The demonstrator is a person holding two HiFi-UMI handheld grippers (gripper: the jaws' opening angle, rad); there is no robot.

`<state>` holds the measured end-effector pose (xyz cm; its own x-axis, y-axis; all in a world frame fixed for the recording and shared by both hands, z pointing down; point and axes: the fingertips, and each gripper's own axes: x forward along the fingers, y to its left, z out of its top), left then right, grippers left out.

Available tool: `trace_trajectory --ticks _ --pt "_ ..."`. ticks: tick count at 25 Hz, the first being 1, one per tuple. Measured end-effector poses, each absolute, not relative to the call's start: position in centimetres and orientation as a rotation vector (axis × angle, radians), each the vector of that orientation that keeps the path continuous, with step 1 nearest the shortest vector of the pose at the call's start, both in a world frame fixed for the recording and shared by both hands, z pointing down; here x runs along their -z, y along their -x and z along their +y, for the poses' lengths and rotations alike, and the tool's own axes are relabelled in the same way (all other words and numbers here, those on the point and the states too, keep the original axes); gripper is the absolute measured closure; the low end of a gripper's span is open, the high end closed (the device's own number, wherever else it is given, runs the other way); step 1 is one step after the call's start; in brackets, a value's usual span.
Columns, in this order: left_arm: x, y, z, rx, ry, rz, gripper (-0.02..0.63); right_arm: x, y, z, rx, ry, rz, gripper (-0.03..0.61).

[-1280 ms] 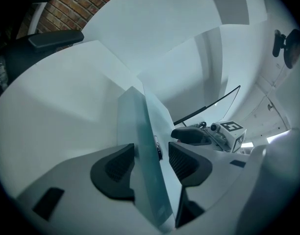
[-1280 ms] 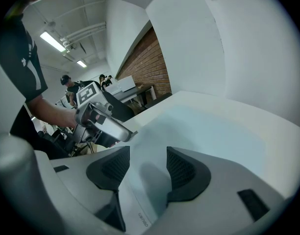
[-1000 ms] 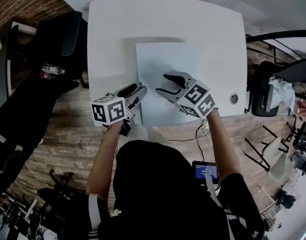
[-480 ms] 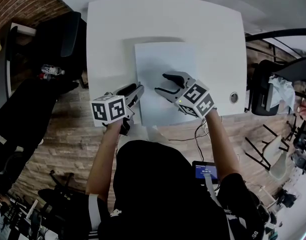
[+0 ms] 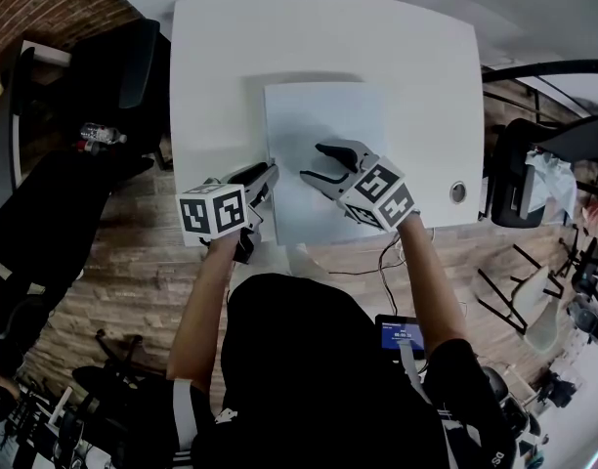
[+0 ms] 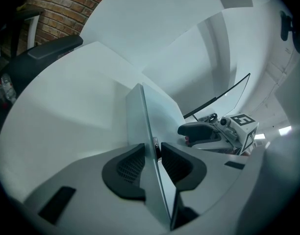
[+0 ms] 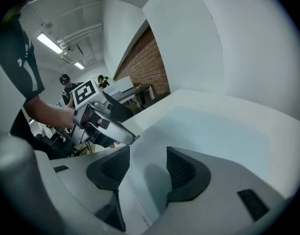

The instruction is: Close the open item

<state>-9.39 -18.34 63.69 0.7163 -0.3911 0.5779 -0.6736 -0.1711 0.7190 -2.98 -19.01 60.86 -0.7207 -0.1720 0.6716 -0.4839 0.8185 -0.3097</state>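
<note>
A pale blue, thin, folder-like item (image 5: 323, 125) lies flat on the white table (image 5: 221, 57). My left gripper (image 5: 268, 176) is at the item's near left edge. In the left gripper view the thin cover edge (image 6: 140, 116) stands between the dark pads (image 6: 125, 168), and the jaws of the left gripper (image 6: 154, 153) are closing; a narrow gap shows on the right side. My right gripper (image 5: 312, 162) hovers open over the item's near half, with only the blue surface (image 7: 204, 131) beneath the right gripper (image 7: 147, 168). The left gripper's tip (image 7: 124, 137) shows there at the edge.
A black office chair (image 5: 123, 66) and a water bottle (image 5: 102, 137) are left of the table. A round cable hole (image 5: 457, 192) sits near the table's right front corner. Another chair (image 5: 533, 174) stands to the right. A small lit screen (image 5: 402, 335) hangs at the person's waist.
The right gripper has drifted slightly left over the item. The left gripper has stayed at the item's left edge, and the item has shifted a touch to the left.
</note>
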Motion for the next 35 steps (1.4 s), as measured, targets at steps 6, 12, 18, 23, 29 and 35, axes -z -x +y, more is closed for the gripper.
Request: trace_trajectory --ticks 6,12,18,23,29,35 --pt "-63.7 9.5 -18.5 -0.305 -1.773 -0.837 0.504 -61.2 3.4 -19.2 -0.639 -0.488 -2.351 0.328" --pt "-63.8 9.2 -18.4 -0.323 -1.773 -0.828 0.506 -61.4 3.2 -19.2 -0.640 -0.483 -2.344 0.328" --pt "-63.9 9.3 -18.5 -0.330 -1.756 -0.819 0.508 -61.8 3.2 -19.2 -0.620 -0.489 -2.309 0.328" --pt "-63.7 9.5 -18.5 -0.354 -1.739 -0.809 0.511 -61.1 3.6 -19.4 -0.651 -0.472 -2.291 0.330" --pt "-62.7 9.9 -19.3 -0.394 -1.772 -0.790 0.573 -60.7 3.9 -19.6 -0.684 -0.464 -2.277 0.330" --pt "-61.4 9.8 -21.2 -0.427 -1.845 -0.757 0.588 -59.9 4.7 -19.7 -0.676 -0.458 -2.276 0.330"
